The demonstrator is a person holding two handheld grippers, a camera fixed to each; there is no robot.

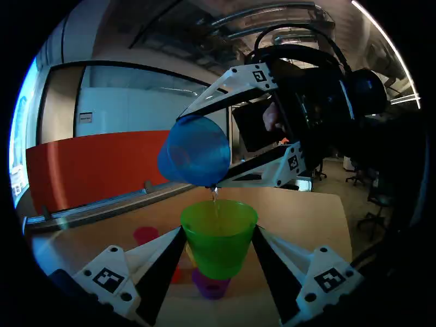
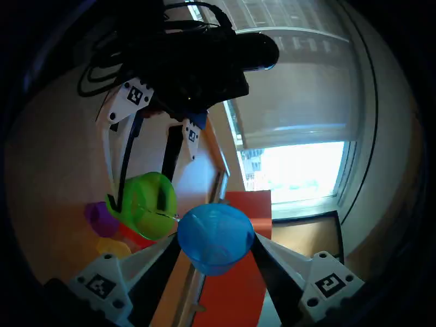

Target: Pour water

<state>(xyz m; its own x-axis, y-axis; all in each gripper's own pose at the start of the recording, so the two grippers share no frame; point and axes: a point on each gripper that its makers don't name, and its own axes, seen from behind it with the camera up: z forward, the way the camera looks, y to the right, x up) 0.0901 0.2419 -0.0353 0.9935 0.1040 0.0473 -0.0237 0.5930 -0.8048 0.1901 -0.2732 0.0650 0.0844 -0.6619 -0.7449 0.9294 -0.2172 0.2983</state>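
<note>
- Stage: the pour was under way, judged mid-task. A thin stream of water [image 1: 215,194] fell from the lip of the blue cup [image 1: 195,150] into the mouth of the green cup [image 1: 219,237].
- Left gripper [image 1: 219,231]: fingers clamped on the green cup, 1 on each side of its wall. The cup was upright and lifted clear of the table [image 1: 305,212].
- Right gripper [image 2: 216,242]: fingers clamped on the blue cup, which was tipped steeply, just above the green cup and slightly to its left in the left gripper view. The rims were close but apart.
- Contents: the green cup was receiving water, but the level could not be read through its tinted wall. How much was left in the blue cup could not be told in the right gripper view.
- Left to do, as a judgement: finish the stream, right the blue cup, then set both cups down.
- Below the green cup, on the table: a purple cup [image 1: 211,285] and, off to its left, a pink cup [image 1: 145,234]. Their contents could not be made out.
</note>
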